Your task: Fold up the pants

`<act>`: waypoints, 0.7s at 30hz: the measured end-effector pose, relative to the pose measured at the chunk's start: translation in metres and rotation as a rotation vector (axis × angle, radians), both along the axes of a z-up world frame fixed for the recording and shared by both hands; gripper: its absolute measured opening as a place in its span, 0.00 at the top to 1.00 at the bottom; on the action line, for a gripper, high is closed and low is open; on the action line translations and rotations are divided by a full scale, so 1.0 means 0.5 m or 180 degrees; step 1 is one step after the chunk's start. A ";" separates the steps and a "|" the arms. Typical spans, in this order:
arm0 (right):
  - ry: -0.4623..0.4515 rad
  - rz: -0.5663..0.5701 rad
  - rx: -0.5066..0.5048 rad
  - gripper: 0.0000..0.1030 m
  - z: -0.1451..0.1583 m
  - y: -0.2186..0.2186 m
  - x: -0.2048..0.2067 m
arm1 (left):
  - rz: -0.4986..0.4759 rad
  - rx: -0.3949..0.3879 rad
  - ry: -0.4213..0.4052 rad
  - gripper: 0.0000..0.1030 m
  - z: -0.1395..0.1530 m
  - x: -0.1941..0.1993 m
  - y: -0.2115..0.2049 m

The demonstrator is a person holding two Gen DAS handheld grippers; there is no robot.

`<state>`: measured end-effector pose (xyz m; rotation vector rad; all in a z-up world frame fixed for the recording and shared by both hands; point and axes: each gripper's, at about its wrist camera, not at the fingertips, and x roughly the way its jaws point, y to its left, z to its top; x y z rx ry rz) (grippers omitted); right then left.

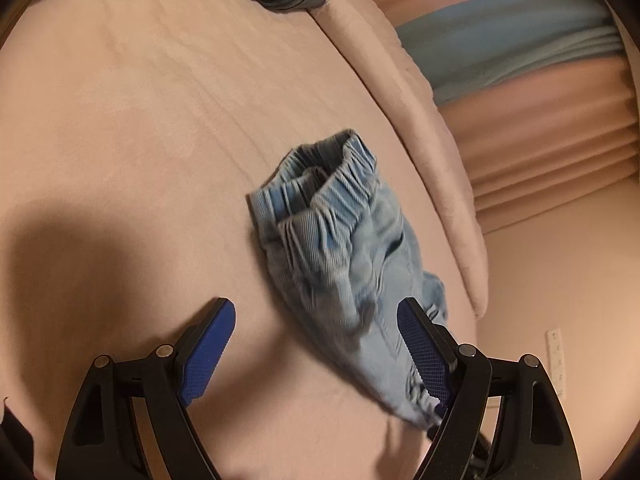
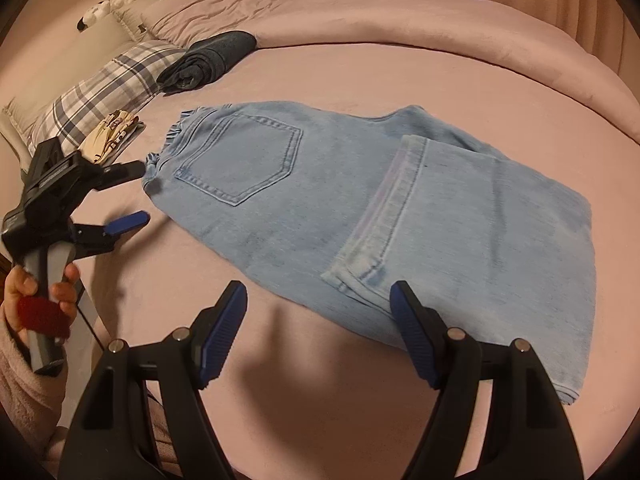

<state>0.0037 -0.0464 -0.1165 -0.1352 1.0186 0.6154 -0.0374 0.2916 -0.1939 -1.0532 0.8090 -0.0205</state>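
Light blue jeans (image 2: 360,200) lie folded on the pink bed cover (image 2: 440,80), back pocket up, with the leg hems laid across the seat. Their elastic waistband (image 1: 320,184) faces the left wrist view. My left gripper (image 1: 316,308) is open just in front of the waistband end; the denim runs beside its right finger (image 1: 424,344) and no pad presses on it. The right wrist view also shows that left gripper (image 2: 142,192) at the left, held by a hand. My right gripper (image 2: 318,288) is open over the near edge of the jeans, holding nothing.
A dark folded garment (image 2: 208,60) lies beyond the jeans, beside a plaid pillow (image 2: 100,96) and a small printed cloth (image 2: 112,132). Plush toys (image 2: 96,12) sit at the headboard end. A rolled pink duvet (image 2: 400,20) runs along the far side, with curtains (image 1: 540,128) behind.
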 end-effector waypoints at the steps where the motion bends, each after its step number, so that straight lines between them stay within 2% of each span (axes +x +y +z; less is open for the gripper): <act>1: 0.0005 0.0010 0.0000 0.28 0.000 0.003 0.001 | 0.0017 -0.0034 0.0004 0.20 -0.004 0.007 0.004; 6: -0.0001 0.0066 -0.0061 0.28 -0.002 0.020 0.003 | 0.0043 -0.0261 -0.0080 0.20 -0.018 0.034 0.024; 12: 0.0038 0.0049 -0.0077 0.28 -0.006 0.029 0.016 | 0.0053 -0.0370 -0.0177 0.19 -0.025 0.068 0.037; 13: 0.0038 0.0051 -0.0073 0.28 -0.006 0.031 0.017 | 0.0048 -0.0368 -0.0178 0.17 -0.025 0.073 0.035; 16: 0.0027 0.0066 -0.0072 0.28 -0.005 0.036 0.017 | -0.0029 -0.0358 -0.0208 0.02 -0.016 0.100 0.025; 19: 0.0023 0.0075 -0.0079 0.28 -0.005 0.039 0.016 | -0.0104 -0.0198 -0.0106 0.01 -0.011 0.123 0.014; 21: 0.0026 0.0064 -0.0089 0.28 -0.005 0.040 0.016 | -0.0114 -0.0149 -0.0130 0.02 -0.008 0.121 0.011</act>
